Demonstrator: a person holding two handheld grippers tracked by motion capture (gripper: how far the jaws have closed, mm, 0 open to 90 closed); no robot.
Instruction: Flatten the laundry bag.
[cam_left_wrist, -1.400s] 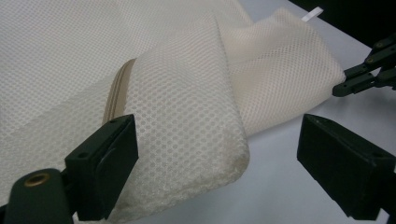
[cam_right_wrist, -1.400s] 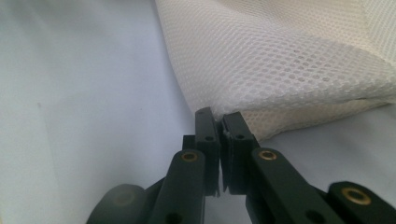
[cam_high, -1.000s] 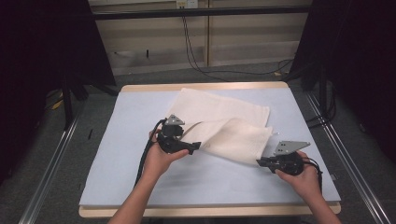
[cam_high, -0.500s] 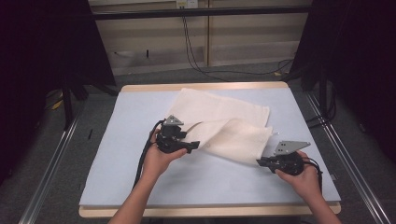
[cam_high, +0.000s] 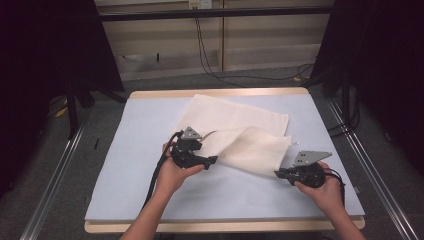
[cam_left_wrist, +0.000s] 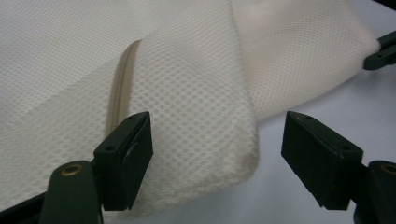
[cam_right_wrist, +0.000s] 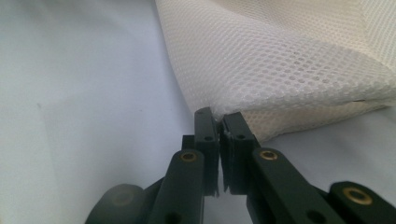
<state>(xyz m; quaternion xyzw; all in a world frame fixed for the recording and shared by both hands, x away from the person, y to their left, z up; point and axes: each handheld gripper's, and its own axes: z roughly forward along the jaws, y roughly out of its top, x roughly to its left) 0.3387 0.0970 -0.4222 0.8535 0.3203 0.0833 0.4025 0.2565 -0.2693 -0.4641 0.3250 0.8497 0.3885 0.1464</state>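
Observation:
A cream mesh bag (cam_high: 240, 132) lies partly folded over itself on the pale mat (cam_high: 125, 165). In the left gripper view its folded edge (cam_left_wrist: 187, 93), with a tan zipper (cam_left_wrist: 119, 88), lies between the jaws of my left gripper (cam_left_wrist: 219, 154). Those jaws have just been opening; the right pad stands apart from the mesh. From above, the left gripper (cam_high: 212, 161) sits at the fold's left end. My right gripper (cam_high: 279, 173) is shut on the bag's near right corner (cam_right_wrist: 289, 70), pinching the mesh at its tips (cam_right_wrist: 219, 126). Its jaw (cam_left_wrist: 380, 51) also appears far off in the left gripper view.
The mat covers a wooden table whose edge (cam_high: 215, 92) shows at the back. Metal rails (cam_high: 50, 190) run along both sides. Cables (cam_high: 210, 55) hang at the far wall, and black curtains stand left and right.
The left gripper has edged slightly to the right along the fold. The right hand and the bag's corner have stayed where they were.

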